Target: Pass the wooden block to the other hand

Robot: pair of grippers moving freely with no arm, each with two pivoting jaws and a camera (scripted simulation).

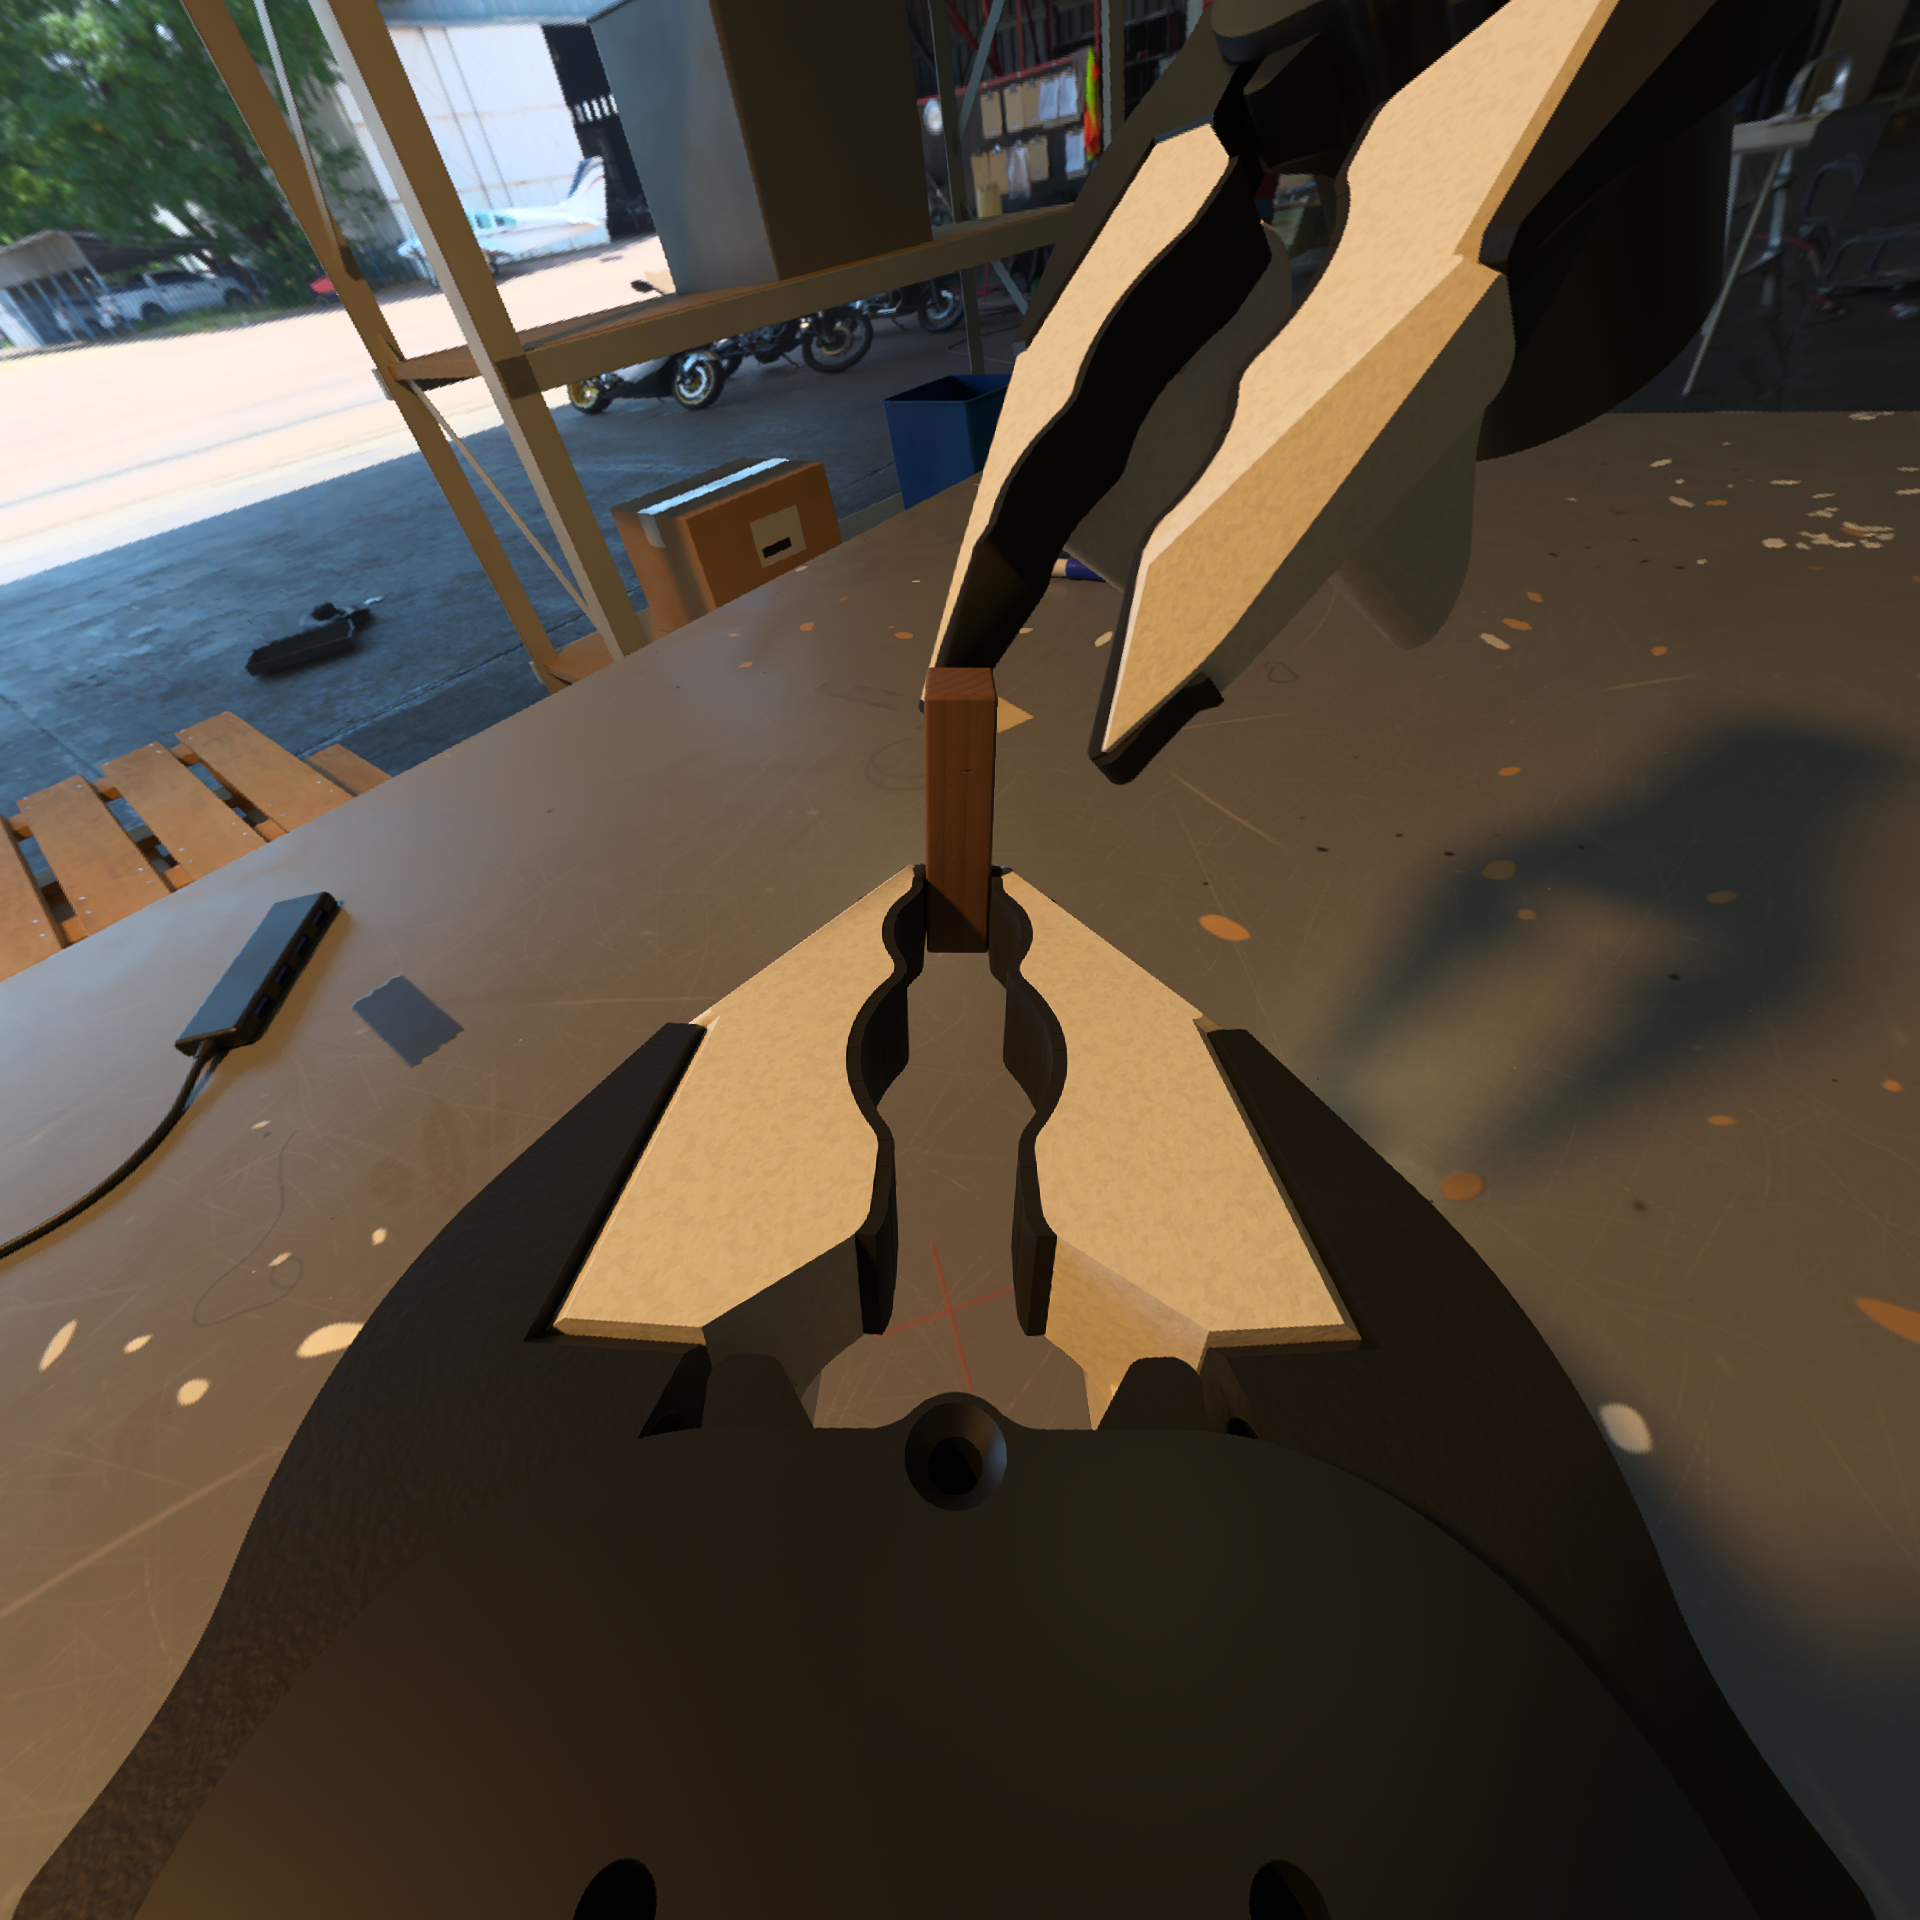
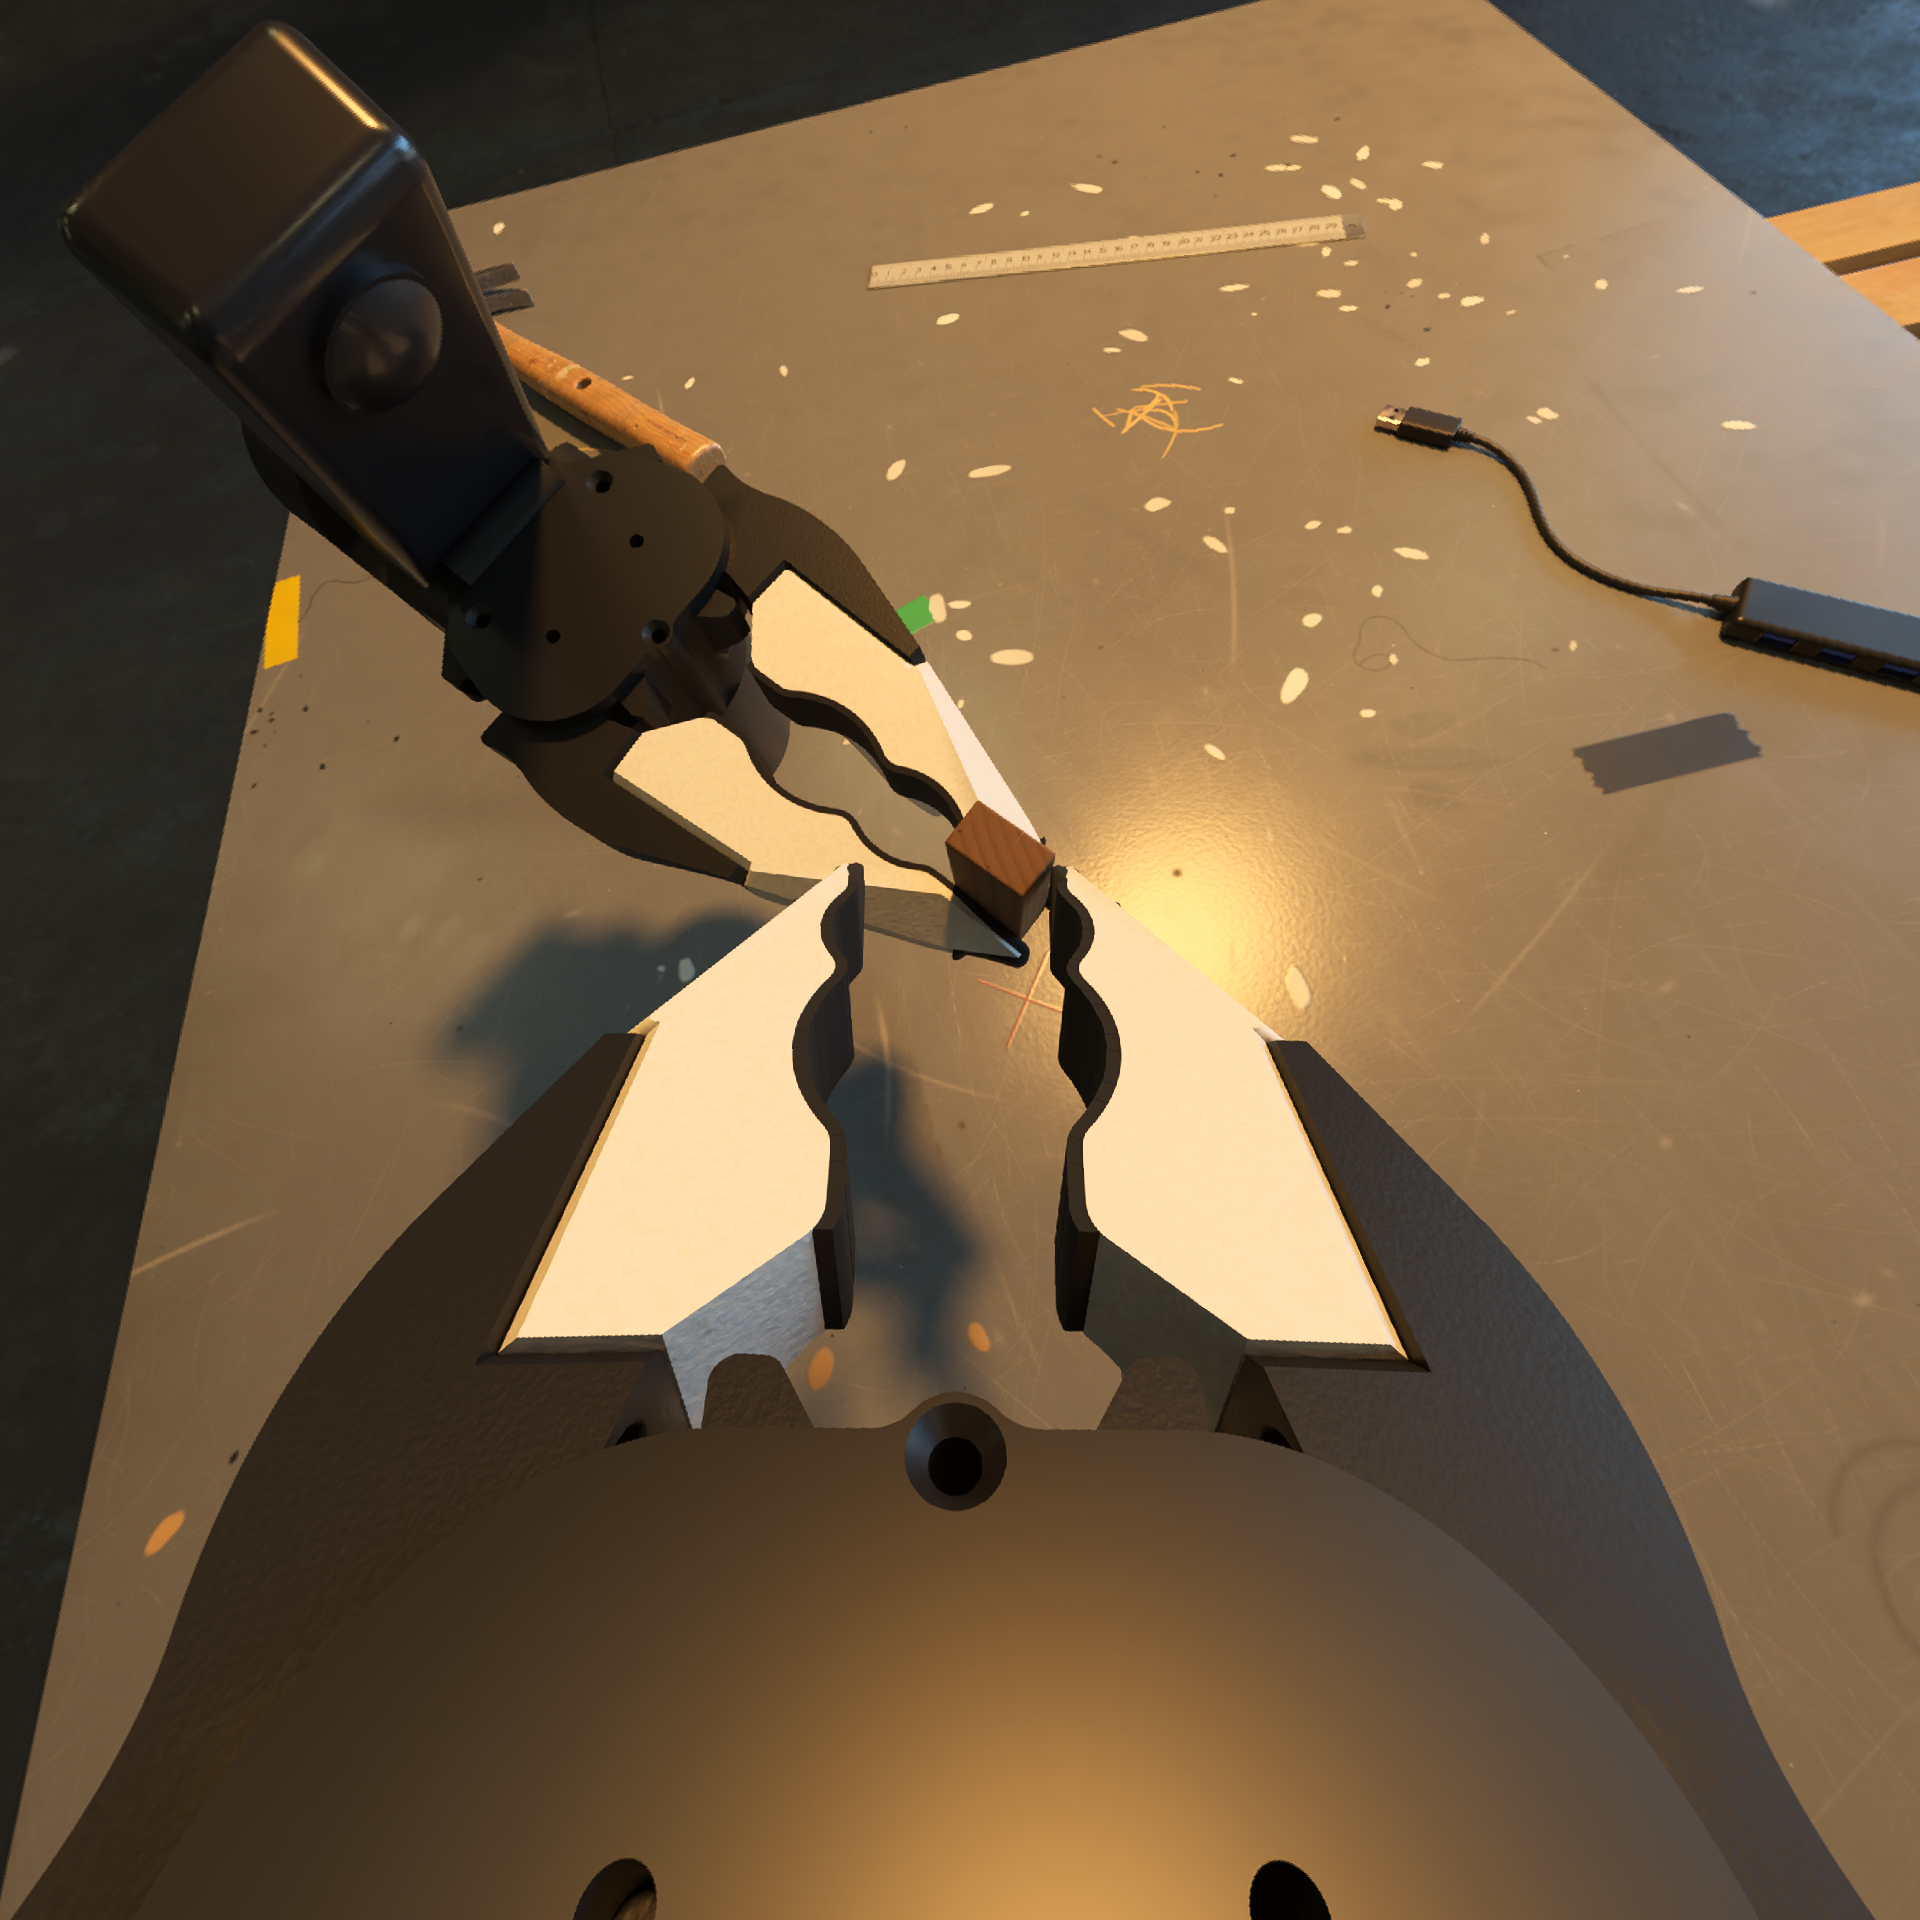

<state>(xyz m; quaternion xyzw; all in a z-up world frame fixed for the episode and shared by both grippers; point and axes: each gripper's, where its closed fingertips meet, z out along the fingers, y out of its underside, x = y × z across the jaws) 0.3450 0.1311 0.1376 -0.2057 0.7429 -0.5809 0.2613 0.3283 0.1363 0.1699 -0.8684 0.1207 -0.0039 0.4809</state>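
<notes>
Pinching the wooden block (image 1: 957, 821) upright, the left claw (image 1: 957, 906) faces the right claw (image 2: 954, 896), spread apart.

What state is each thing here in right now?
Wooden block: upright, lower end clamped in the left gripper.
Left gripper: shut on the block.
Right gripper: open, fingertips either side of the block's top, not closed on it.
USB hub: lying flat on the table, its plug unplugged.

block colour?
Reddish-brown wood, paler grain on its end face. The block shows best in the left wrist view, clamped in the left hand-held gripper.
</notes>
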